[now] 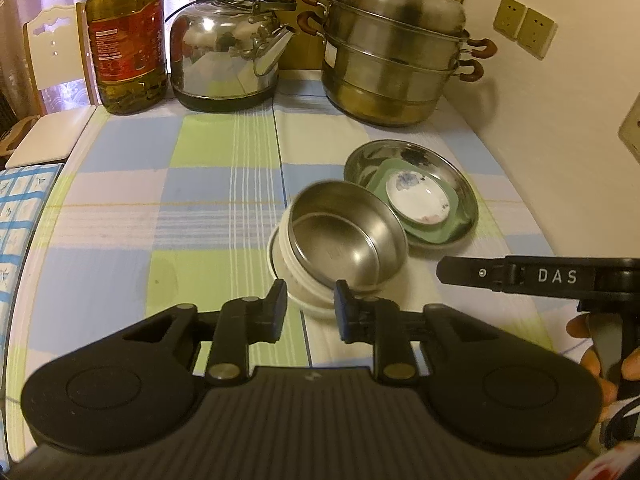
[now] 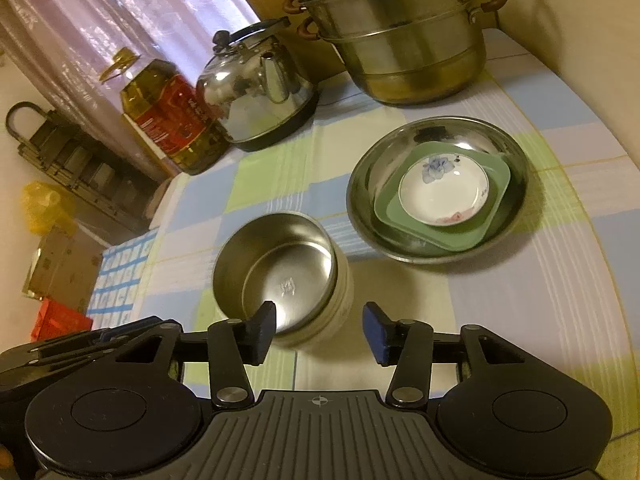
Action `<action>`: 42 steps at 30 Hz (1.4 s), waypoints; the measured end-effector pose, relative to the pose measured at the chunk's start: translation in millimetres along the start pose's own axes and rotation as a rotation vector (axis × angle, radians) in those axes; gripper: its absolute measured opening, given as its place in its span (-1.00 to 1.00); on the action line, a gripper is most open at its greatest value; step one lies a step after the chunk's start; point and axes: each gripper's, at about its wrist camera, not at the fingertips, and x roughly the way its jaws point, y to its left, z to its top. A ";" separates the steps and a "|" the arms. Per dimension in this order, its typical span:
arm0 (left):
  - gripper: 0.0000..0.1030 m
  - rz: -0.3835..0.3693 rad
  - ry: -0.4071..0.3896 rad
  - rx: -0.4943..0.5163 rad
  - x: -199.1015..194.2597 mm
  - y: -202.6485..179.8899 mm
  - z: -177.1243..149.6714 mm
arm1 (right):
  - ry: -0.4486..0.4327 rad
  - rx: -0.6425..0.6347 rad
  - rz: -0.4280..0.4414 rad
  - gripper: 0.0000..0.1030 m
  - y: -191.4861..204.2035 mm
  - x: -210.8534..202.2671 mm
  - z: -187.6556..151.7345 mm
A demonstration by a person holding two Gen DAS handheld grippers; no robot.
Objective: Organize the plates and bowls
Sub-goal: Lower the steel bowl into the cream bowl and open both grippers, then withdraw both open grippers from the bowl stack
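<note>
With both tools empty, left tool (image 1: 310, 307) narrowly parted and right tool (image 2: 319, 330) wide, we should straighten the tilted steel bowl (image 2: 276, 270) inside the white bowl (image 2: 344, 296), at seven o'clock of the plate stack (image 2: 436, 190).

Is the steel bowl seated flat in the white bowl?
No, tilted: steel bowl sits askew, rim raised off white bowl on one side.

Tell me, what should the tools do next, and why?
Probably pull both tools back a little. The steel bowl already sits nested in the white bowl, and the small white dish lies on the green plate in the steel plate. The left tool and right tool are open, holding nothing.
</note>
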 end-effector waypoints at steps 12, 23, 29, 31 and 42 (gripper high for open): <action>-0.53 -0.002 0.032 -0.016 -35.4 -24.4 -54.7 | 0.025 -0.055 0.031 0.14 -0.2 -43.4 -45.6; -0.53 -0.004 0.084 -0.039 -47.0 -46.4 -102.6 | 0.087 -0.126 0.008 0.16 -12.1 -69.2 -91.8; -0.53 0.007 0.095 -0.043 -51.9 -54.8 -116.7 | 0.118 -0.150 -0.016 0.16 -22.1 -79.0 -108.0; -0.53 0.012 0.100 -0.042 -52.9 -56.9 -120.5 | 0.123 -0.158 -0.022 0.16 -25.0 -82.9 -113.3; -0.53 0.030 0.117 -0.043 -59.5 -64.7 -136.6 | 0.160 -0.150 -0.031 0.17 -37.1 -90.5 -135.2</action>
